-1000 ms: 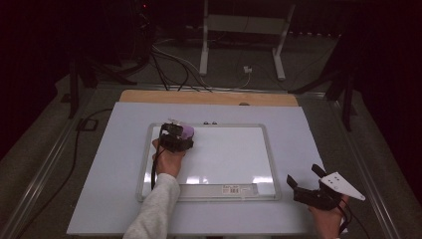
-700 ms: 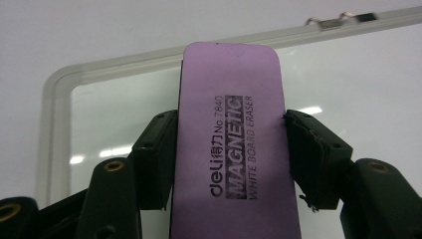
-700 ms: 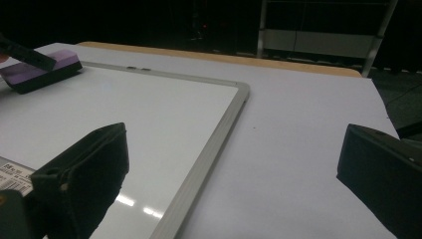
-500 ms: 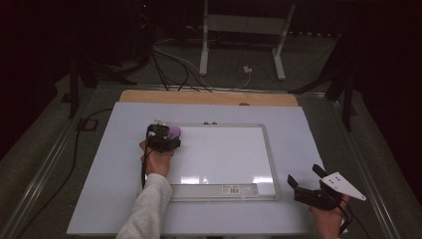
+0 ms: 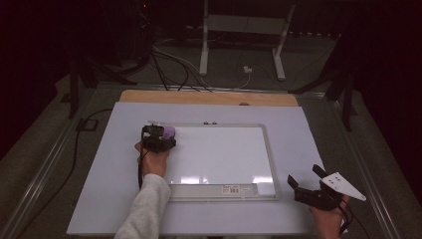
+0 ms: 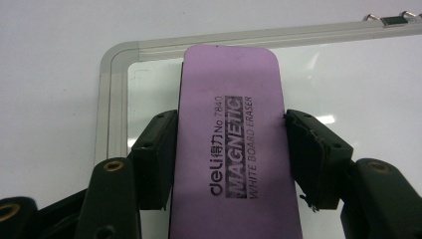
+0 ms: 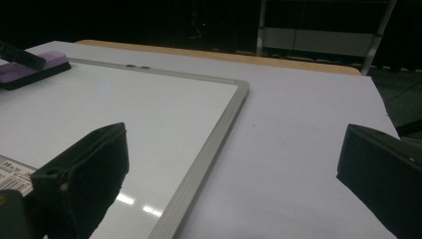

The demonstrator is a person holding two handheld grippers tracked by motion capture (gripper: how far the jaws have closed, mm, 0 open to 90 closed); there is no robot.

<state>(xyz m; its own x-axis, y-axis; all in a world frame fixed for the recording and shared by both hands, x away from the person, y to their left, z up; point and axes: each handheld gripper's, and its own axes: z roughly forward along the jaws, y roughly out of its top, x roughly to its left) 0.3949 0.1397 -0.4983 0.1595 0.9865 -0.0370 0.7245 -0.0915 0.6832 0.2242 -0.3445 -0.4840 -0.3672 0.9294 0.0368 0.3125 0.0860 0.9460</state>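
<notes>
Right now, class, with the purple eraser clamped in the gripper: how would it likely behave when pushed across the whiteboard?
The purple eraser looks like a flat, stiff block, so it should slide, not roll. Its label reads magnetic, so it may cling slightly to the whiteboard. The left gripper clamps its long sides, so twisting seems unlikely.

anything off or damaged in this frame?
Nothing on the table stands out. One small flaw: the pad on the left gripper looks frayed, with a loose shred at its lower edge beside the purple eraser. The whiteboard lies square and wiped clean.
</notes>
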